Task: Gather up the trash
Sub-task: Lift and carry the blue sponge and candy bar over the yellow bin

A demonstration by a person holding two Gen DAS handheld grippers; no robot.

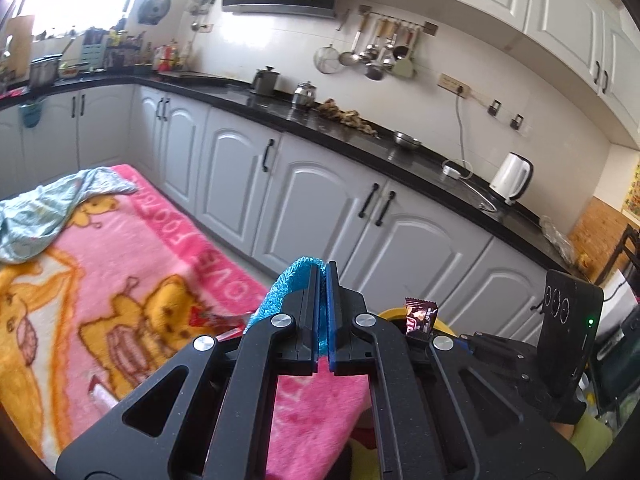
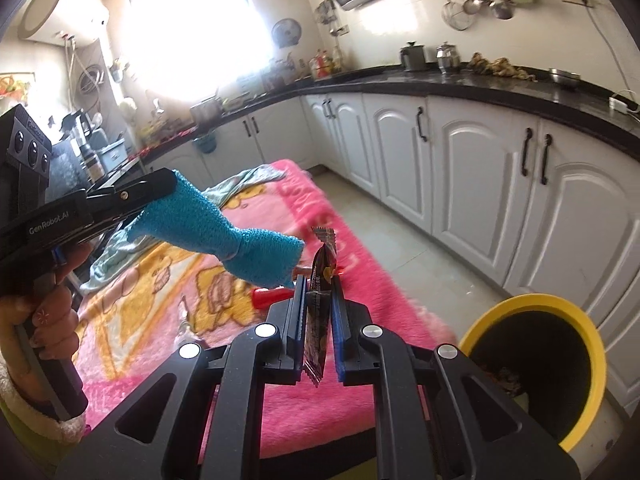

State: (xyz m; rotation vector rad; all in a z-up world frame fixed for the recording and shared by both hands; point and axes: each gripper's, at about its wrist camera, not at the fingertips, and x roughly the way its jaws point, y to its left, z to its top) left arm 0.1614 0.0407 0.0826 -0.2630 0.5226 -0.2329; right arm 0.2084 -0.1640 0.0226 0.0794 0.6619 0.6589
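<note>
Gripping a blue cloth [image 2: 224,232], the left tool [image 1: 322,276] is clamped tight above the pink blanket [image 1: 140,240]. The right tool [image 2: 318,286] pinches a dark wrapper [image 2: 322,264] upright, near the yellow bin [image 2: 532,308].

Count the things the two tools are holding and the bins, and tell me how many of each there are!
Blue cloths, held in the left tool: 1
Brown snack wrappers, held in the right tool: 1
Yellow-rimmed bins: 1
Total: 3
</note>
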